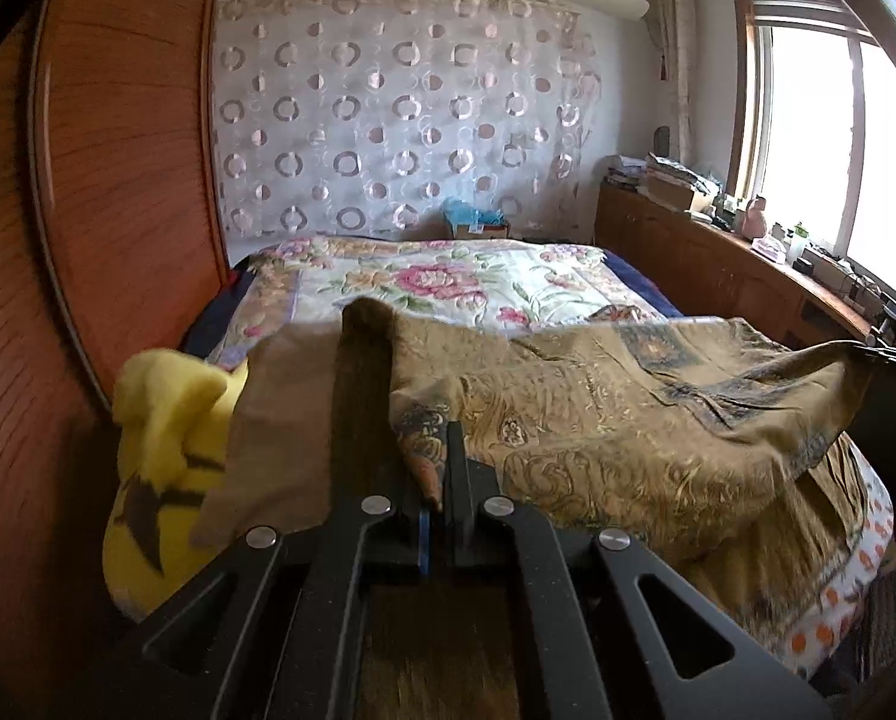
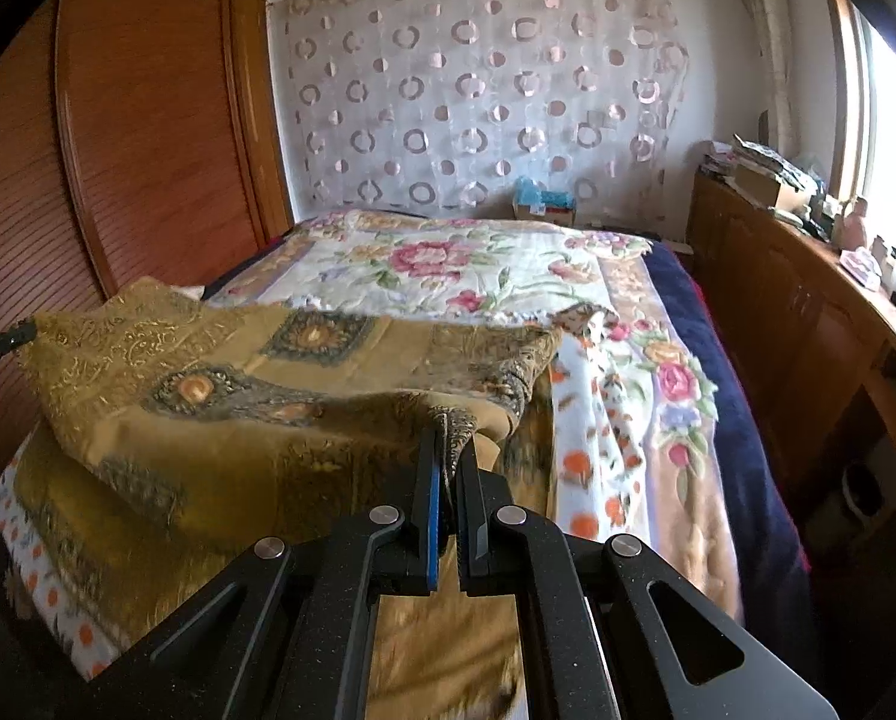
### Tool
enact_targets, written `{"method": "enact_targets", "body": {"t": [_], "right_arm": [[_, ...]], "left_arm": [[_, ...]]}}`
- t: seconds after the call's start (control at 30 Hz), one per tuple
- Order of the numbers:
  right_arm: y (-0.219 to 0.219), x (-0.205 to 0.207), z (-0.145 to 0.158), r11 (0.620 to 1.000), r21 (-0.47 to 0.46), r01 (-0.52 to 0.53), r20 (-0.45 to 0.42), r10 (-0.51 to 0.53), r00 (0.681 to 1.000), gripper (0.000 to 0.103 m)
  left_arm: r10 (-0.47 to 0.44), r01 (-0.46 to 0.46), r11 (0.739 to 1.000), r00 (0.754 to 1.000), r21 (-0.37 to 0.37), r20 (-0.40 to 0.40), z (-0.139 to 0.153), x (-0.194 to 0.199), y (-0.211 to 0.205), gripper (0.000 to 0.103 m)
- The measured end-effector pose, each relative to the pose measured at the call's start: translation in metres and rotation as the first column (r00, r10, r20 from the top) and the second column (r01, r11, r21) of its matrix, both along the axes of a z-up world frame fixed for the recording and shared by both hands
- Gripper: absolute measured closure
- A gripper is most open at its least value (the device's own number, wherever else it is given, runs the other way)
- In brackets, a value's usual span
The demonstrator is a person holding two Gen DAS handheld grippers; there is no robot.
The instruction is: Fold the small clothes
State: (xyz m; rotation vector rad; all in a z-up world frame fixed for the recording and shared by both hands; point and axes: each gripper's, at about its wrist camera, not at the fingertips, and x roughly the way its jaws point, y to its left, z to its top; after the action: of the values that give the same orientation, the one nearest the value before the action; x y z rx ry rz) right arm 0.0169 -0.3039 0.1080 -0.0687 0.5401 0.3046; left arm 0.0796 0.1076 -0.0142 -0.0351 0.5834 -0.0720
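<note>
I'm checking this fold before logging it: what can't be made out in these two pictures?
- Left wrist view: the left tongs are shut on the gold cloth, whose raised fold hides the left finger.
- Left wrist view: the yellow plush toy is blurred and partly behind the cloth.
- Right wrist view: the right tongs pinch a bunched edge; the cloth below is blurred.
- Both views: windowsill clutter is too small to identify.

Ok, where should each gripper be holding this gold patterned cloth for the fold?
At opposite corners of its near edge, from the foot of the bed. Left gripper and right gripper each pinch a bunched corner of the gold cloth, which hangs spread between them.
</note>
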Motion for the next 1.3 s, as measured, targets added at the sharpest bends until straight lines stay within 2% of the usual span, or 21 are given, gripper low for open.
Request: {"method": "enact_targets", "body": {"t": [0.37,0.63,0.73,0.83,0.93,0.97,1.0,1.03,1.07,1.1,1.3], "right_arm": [[-0.012,-0.051,0.002,1.000,-0.013,-0.008,-0.036,0.007,0.999,0.099],[-0.007,-0.044,-0.005,0.998,-0.054,0.024,-0.097,-0.029,0.995,0.099],[-0.006,-0.042,-0.002,0.999,-0.032,0.031,-0.104,-0.034,0.994,0.099],[-0.004,-0.044,0.000,0.997,-0.056,0.061,-0.101,-0.067,0.993,0.088],[-0.002,-0.045,0.005,0.996,-0.051,0.067,-0.085,-0.071,0.994,0.084],[-0.001,-0.046,0.007,0.996,-0.054,0.073,-0.076,-0.077,0.994,0.074],[0.000,-0.047,0.011,0.995,-0.062,0.083,-0.062,-0.087,0.994,0.067],[0.002,-0.049,0.011,0.994,-0.065,0.086,-0.049,-0.090,0.995,0.054],[0.004,-0.049,0.012,0.995,-0.063,0.079,-0.038,-0.082,0.996,0.048],[0.009,-0.050,0.014,0.996,-0.064,0.059,-0.028,-0.061,0.998,0.048],[0.037,-0.047,-0.002,0.998,-0.055,-0.007,-0.024,0.006,1.000,0.045]], "left_arm": [[0.001,-0.002,0.999,1.000,-0.038,-0.016,-0.011,-0.050,-0.007,0.100],[0.009,-0.013,0.999,0.996,-0.040,-0.090,-0.041,-0.054,-0.006,0.100],[0.012,-0.017,0.999,0.994,-0.049,-0.106,-0.046,-0.054,-0.005,0.098],[0.024,-0.026,1.000,0.993,-0.016,-0.119,-0.047,-0.055,-0.008,0.090],[0.023,-0.024,1.000,0.994,-0.009,-0.102,-0.044,-0.060,-0.008,0.069],[0.021,-0.022,1.000,0.995,-0.018,-0.093,-0.041,-0.062,-0.007,0.060],[0.018,-0.020,0.999,0.996,-0.024,-0.086,-0.039,-0.063,-0.006,0.055],[0.018,-0.020,0.999,0.997,-0.026,-0.081,-0.038,-0.065,-0.005,0.051],[0.020,-0.022,0.999,0.997,-0.024,-0.078,-0.037,-0.065,-0.005,0.043],[0.024,-0.026,0.999,0.997,-0.021,-0.074,-0.036,-0.066,-0.005,0.036],[0.032,-0.032,1.000,0.997,0.000,-0.068,-0.034,-0.065,-0.007,0.026]]}}
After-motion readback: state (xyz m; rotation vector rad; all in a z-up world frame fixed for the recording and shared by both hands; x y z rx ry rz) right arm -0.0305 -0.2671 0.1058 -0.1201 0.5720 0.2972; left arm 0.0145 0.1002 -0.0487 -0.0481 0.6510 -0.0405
